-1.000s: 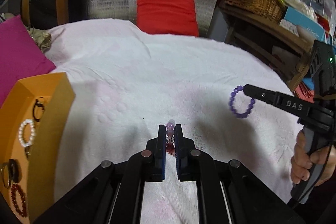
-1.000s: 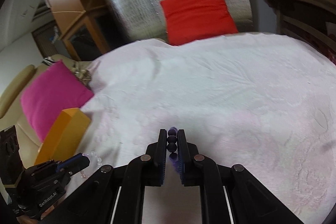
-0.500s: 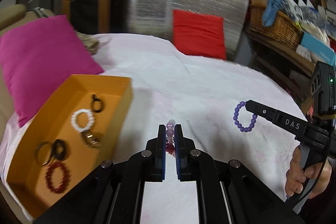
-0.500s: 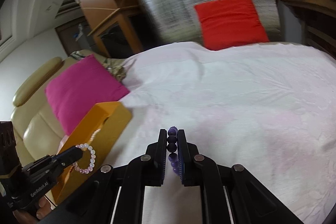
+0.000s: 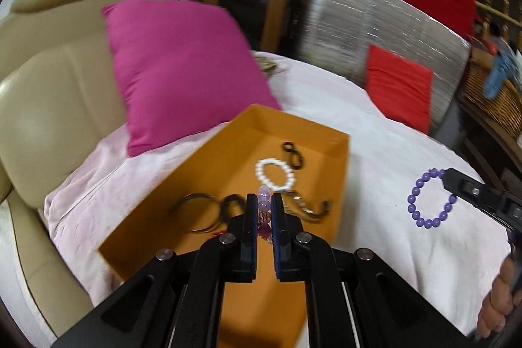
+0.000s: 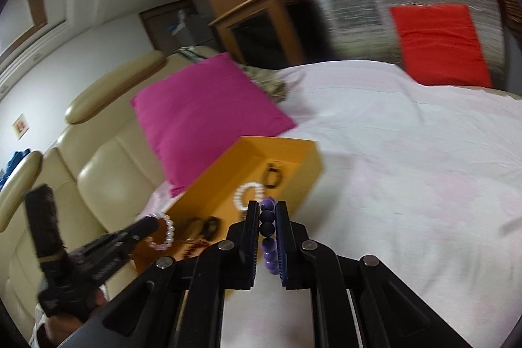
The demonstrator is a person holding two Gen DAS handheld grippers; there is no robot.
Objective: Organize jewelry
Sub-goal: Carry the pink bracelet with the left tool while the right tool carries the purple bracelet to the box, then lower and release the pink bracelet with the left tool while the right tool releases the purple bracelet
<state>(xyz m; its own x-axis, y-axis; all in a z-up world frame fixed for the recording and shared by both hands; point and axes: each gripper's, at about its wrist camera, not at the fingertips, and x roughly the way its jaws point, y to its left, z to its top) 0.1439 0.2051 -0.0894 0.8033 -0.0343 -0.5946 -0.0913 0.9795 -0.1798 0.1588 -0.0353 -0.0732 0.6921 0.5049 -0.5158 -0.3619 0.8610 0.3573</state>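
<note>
Cardboard makes the orange box [image 5: 339,172], a shallow open rectangle on the bed's white cover [image 5: 391,152], its long axis running away toward the pink pillow [image 5: 182,70]. Over it, the left tool [image 5: 264,211] is clamped on a pale pink bead bracelet [image 6: 163,234]. Right of the box, the right tool [image 6: 268,217] pinches a round purple bead bracelet [image 5: 430,198] hanging clear.

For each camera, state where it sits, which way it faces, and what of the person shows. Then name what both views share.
Left wrist: on the left gripper, shut on a pale pink bead bracelet, facing the orange box; the person's right hand shows.
Right wrist: on the right gripper, shut on the purple bead bracelet, facing the same box from the right; the left gripper intrudes lower left.
Shared: box, pink cushion, white pearl bracelet.
</note>
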